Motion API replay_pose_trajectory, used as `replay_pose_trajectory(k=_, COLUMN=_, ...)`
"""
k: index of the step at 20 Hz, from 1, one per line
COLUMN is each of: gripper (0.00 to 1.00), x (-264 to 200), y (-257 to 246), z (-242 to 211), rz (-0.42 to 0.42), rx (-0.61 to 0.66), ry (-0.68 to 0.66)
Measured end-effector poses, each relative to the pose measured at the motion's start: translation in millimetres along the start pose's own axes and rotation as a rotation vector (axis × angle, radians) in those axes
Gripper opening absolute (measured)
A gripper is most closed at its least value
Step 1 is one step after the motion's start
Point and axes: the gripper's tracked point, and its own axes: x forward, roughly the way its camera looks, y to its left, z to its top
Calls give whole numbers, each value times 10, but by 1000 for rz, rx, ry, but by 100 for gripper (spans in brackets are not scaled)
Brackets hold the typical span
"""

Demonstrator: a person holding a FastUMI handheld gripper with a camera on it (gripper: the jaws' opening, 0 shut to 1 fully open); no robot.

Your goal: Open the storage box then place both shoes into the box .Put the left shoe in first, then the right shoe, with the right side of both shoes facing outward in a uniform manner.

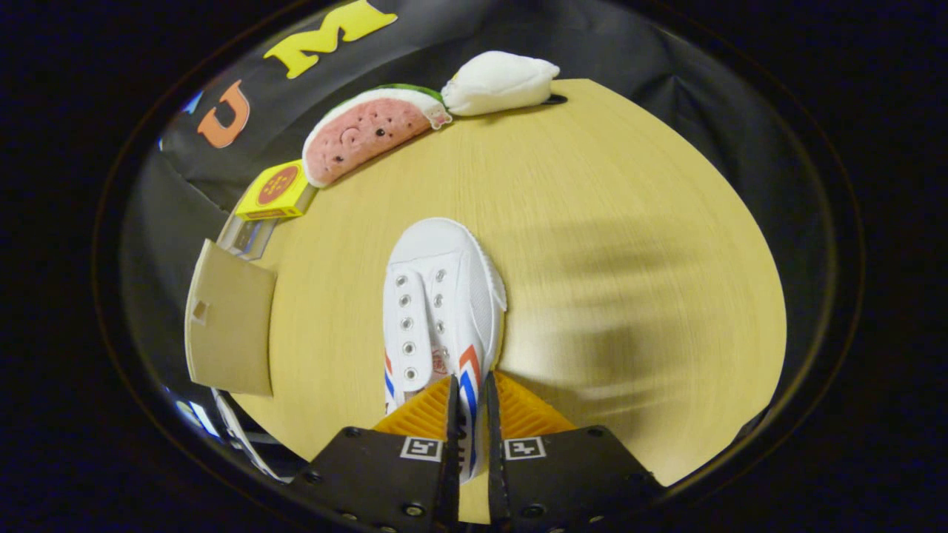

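A white canvas shoe point(437, 296) with red and blue side stripes points away from me, toe toward the far side of the wooden table point(629, 244). My gripper point(469, 392) is shut on the shoe, both fingers pinching the striped side wall near the heel opening. The shoe looks lifted a little off the table, tilted onto its side. The storage box point(229, 326) stands at the left table edge, with a tan cardboard flap facing me and a clear wall point(248, 235) behind it. Its inside is hidden.
A yellow carton point(275, 191) stands just beyond the box. A watermelon-slice plush point(366, 133) and a white plush dumpling point(500, 81) lie along the far edge. Bare wood spreads to the right of the shoe.
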Motion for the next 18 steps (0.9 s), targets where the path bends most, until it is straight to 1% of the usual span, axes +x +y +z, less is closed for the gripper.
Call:
replay_pose_trajectory(k=1, gripper=8, x=-17, y=53, z=53, rz=15, rx=53, ry=-12)
replay_pose_trajectory(k=2, gripper=1, x=1, y=76, z=33, rz=23, rx=64, ry=-11)
replay_pose_trajectory(k=4, gripper=1, x=-54, y=125, z=11, rz=29, rx=73, ry=-17)
replay_pose_trajectory(k=7, gripper=1, x=-189, y=278, z=-43, rz=58, rx=62, ry=-30)
replay_pose_trajectory(k=12, gripper=1, x=-495, y=730, z=-22, rz=93, rx=54, ry=-66)
replay_pose_trajectory(k=15, gripper=1, x=-688, y=1113, z=21, rz=77, rx=24, ry=-87)
replay_pose_trajectory(k=18, gripper=1, x=-861, y=1638, z=8, rz=88, rx=-14, ry=-105)
